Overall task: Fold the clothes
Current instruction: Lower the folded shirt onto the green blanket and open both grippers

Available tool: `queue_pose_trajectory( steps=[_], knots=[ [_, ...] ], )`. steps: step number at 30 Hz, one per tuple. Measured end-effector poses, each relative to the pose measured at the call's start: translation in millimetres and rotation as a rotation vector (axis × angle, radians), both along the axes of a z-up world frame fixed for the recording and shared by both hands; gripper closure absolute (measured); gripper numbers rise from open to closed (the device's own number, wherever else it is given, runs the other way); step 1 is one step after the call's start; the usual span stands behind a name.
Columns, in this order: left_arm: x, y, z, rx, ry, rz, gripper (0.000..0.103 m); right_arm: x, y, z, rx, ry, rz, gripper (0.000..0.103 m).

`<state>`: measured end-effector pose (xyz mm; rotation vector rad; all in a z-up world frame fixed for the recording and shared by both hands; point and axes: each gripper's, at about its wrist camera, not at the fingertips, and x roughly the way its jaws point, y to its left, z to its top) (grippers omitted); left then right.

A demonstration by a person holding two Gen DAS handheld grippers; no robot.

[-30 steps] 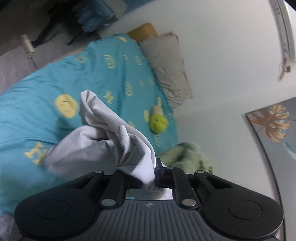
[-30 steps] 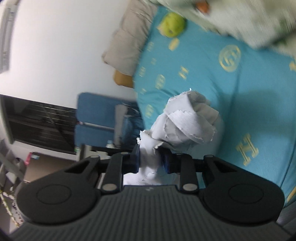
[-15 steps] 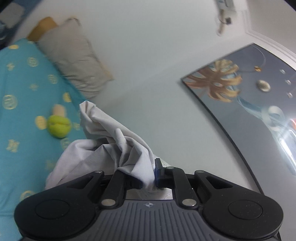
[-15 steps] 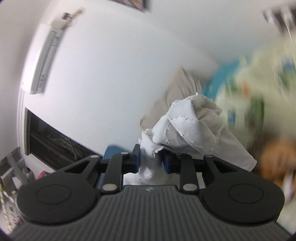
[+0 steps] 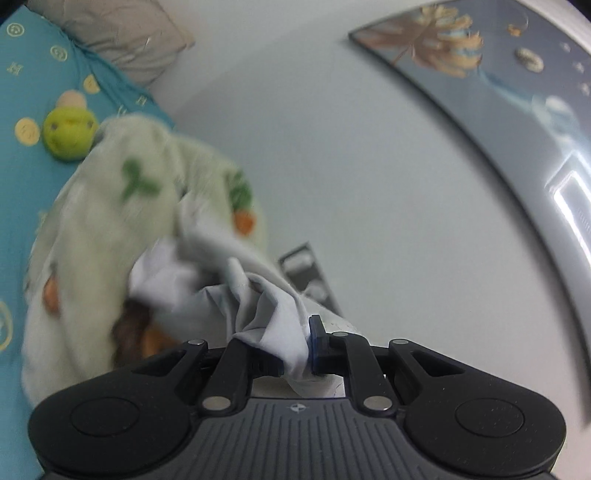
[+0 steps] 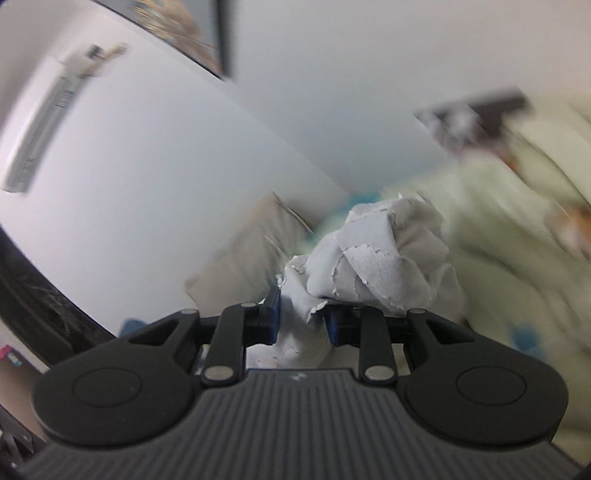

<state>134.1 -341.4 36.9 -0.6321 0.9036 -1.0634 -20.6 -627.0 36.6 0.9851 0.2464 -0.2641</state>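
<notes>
The left gripper point(image 5: 297, 360) has its jaws clenched on a bunch of the pale grey-white cotton garment point(image 5: 255, 295), which rises crumpled from between the blue pads and hangs in the air in front of a white wall. Behind the garment there is a blurred pale green fleece blanket with carrot prints point(image 5: 122, 206) lying on the turquoise bed sheet with yellow emblems point(image 5: 22, 85). A round lime-green plush toy point(image 5: 68, 134) rests on the sheet near a beige pillow point(image 5: 122, 33). The right gripper point(image 6: 303, 322) also grips the same garment point(image 6: 376, 258), at a frayed, rolled edge.
</notes>
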Motion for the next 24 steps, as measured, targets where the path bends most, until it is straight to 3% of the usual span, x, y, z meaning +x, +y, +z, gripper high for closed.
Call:
queue_pose_trajectory(
  steps=[7,10,12,15,16,17,21,23,24],
  knots=[
    [-32,17,-21,0.186,-0.080,0.000,0.086,-38,25,-55,0.064,0.064,-0.011,0.075],
    [-41,23,-26,0.268,-0.113,0.009,0.073,-40,30,-70,0.113,0.112,-0.031,0.071],
    [-47,26,-29,0.323,-0.134,0.016,0.051,-46,30,-74,0.188,0.141,-0.053,0.064],
    [-59,34,-14,0.386,-0.163,0.025,0.035,-53,28,-71,0.280,0.252,-0.053,0.052],
    [-63,36,-5,0.399,-0.176,0.030,0.031,-54,28,-65,0.273,0.304,-0.046,0.052],
    [-67,39,9,0.400,-0.201,0.039,0.019,-55,30,-57,0.248,0.344,-0.038,0.052],
    [-98,59,56,0.401,-0.333,0.067,0.007,-71,45,-14,0.102,0.376,-0.023,0.052],
    [-117,70,77,0.393,-0.409,0.082,0.001,-82,60,12,0.004,0.360,-0.004,0.045],
    [-128,77,88,0.393,-0.450,0.095,0.000,-88,70,24,-0.050,0.346,0.000,0.027]
  ],
)
